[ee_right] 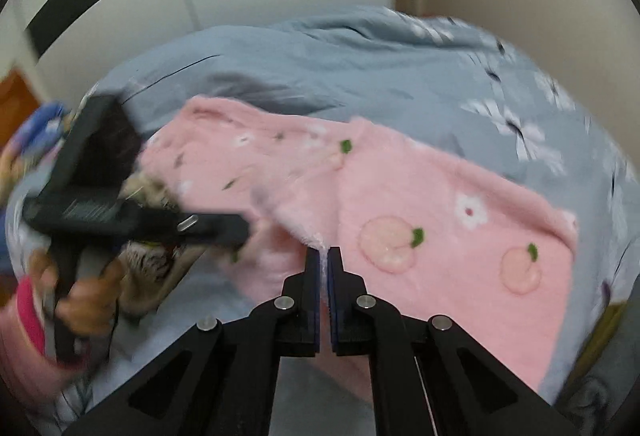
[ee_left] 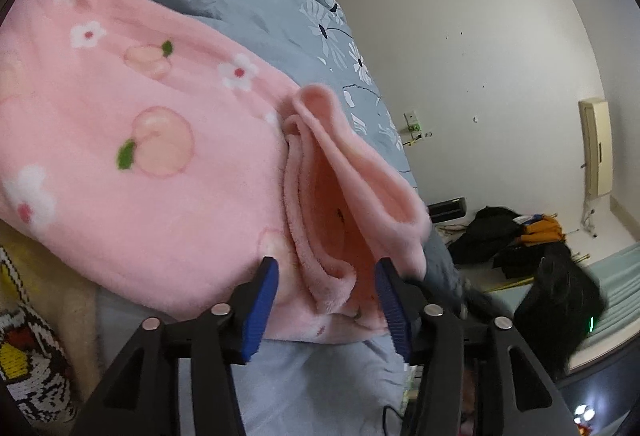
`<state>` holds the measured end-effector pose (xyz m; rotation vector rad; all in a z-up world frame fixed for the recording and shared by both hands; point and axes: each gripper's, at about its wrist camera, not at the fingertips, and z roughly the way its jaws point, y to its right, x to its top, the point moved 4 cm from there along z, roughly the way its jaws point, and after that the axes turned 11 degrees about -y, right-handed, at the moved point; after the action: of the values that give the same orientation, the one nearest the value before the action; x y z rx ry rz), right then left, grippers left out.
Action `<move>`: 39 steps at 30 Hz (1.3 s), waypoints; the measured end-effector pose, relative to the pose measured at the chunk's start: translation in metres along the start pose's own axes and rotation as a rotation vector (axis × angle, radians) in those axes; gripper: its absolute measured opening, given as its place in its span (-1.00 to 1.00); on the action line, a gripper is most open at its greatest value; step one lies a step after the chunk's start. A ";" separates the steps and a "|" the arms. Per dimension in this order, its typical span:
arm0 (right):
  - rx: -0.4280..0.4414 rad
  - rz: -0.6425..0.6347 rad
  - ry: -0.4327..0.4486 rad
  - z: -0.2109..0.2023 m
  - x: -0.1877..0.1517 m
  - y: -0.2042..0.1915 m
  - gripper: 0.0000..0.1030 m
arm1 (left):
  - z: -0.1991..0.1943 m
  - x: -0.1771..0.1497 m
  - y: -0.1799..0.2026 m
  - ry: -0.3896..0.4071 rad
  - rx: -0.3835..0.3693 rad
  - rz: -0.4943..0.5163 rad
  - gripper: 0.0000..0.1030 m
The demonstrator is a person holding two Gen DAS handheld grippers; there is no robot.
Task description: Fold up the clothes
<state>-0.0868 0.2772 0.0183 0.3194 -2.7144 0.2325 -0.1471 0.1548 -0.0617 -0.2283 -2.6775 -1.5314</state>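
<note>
A fluffy pink peach-print fleece garment point(ee_right: 440, 220) on grey-blue floral bedding point(ee_right: 360, 68) is pinched at its edge by the right gripper point(ee_right: 324, 252), while the left gripper point(ee_left: 326, 276) is spread wide around a bunched fold.

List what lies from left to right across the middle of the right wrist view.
The person's hand on the left gripper → the right gripper, pinched on an edge of the pink peach-print garment → the grey-blue flowered duvet.
</note>
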 end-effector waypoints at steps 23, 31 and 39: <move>0.171 0.368 0.133 0.000 -0.025 0.034 -0.15 | 0.019 0.019 0.005 -0.052 0.017 -0.030 0.41; 0.219 0.577 0.188 -0.021 -0.070 0.070 -0.15 | 0.047 0.035 0.016 -0.057 0.155 -0.011 0.38; 0.198 0.611 0.210 -0.031 -0.081 0.075 -0.15 | 0.062 0.045 0.025 -0.104 0.277 0.056 -0.74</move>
<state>-0.0220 0.3712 0.0052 -0.4693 -2.5064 0.6633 -0.1861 0.2254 -0.0665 -0.3738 -2.8938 -1.1461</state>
